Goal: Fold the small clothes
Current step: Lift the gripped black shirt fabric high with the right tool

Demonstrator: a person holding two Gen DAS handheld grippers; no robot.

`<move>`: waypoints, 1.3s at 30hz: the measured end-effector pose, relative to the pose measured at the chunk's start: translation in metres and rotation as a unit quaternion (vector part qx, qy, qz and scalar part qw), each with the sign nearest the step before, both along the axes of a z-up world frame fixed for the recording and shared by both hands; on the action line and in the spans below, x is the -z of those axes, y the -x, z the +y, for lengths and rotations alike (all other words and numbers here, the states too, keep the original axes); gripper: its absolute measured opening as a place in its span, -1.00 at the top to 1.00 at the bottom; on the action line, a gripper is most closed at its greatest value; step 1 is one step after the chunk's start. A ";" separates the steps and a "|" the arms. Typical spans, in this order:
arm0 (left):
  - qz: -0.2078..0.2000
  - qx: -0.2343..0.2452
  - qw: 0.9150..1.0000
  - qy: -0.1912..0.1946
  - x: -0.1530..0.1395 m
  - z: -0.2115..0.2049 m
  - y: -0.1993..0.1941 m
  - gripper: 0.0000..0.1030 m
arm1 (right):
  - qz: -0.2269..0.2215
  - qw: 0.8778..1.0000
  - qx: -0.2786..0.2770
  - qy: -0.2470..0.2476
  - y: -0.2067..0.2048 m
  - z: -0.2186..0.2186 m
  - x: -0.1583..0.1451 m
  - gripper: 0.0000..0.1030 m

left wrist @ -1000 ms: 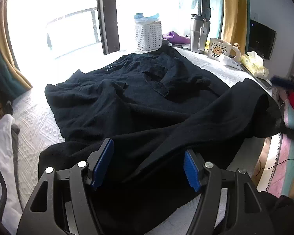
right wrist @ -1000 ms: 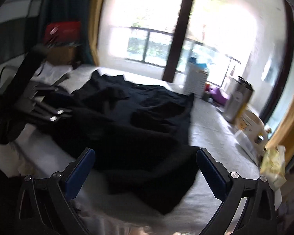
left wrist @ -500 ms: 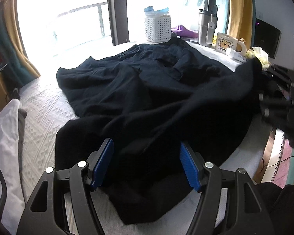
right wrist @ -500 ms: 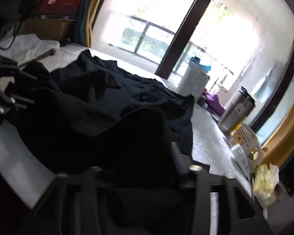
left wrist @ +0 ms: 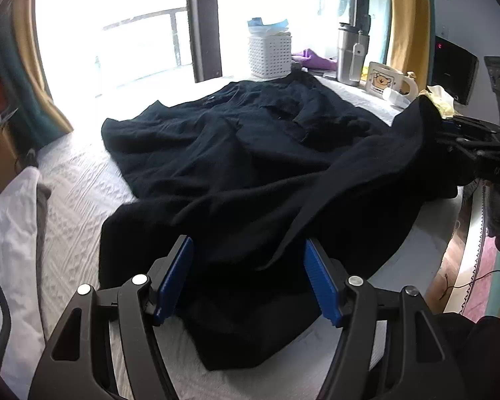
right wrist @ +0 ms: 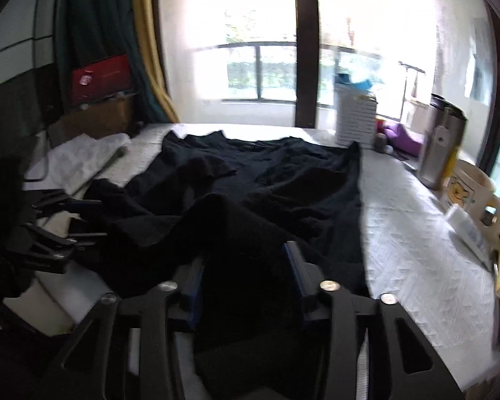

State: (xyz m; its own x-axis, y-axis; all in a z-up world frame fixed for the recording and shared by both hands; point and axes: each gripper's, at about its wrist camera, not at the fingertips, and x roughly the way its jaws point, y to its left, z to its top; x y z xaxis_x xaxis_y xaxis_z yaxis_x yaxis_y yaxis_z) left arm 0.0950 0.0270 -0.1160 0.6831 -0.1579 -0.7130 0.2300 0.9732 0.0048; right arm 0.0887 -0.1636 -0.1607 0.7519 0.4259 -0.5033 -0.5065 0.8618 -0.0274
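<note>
Shirt (left wrist: 250, 166) spread on bed (left wrist: 83, 200), near edge. Hem clenched in right gripper (right wrist: 246, 280), lifted; left gripper (left wrist: 248, 280) released, over hem. Next: hem carried twd collar.

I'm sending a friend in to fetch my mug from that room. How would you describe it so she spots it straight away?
Start at the white bedspread under the black garment, then follow its far right edge toward the yellow curtain. The cream mug stands there, right of the steel tumbler. Nothing else nearby has a cartoon bear face printed on its side.
</note>
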 end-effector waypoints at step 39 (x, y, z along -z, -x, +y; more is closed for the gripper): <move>-0.107 -0.028 0.990 -0.093 -0.003 -0.014 -0.004 -0.31 | -0.122 0.990 0.049 -0.054 0.019 -0.055 -0.066 0.94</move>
State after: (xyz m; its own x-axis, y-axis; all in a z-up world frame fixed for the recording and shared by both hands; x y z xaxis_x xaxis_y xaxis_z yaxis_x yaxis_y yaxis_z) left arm 0.0988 0.0131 -0.1134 0.8252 0.0056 -0.5648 0.1495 0.9621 0.2280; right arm 0.0695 -0.2184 -0.0942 0.8856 0.3863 -0.2579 -0.4102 0.9109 -0.0442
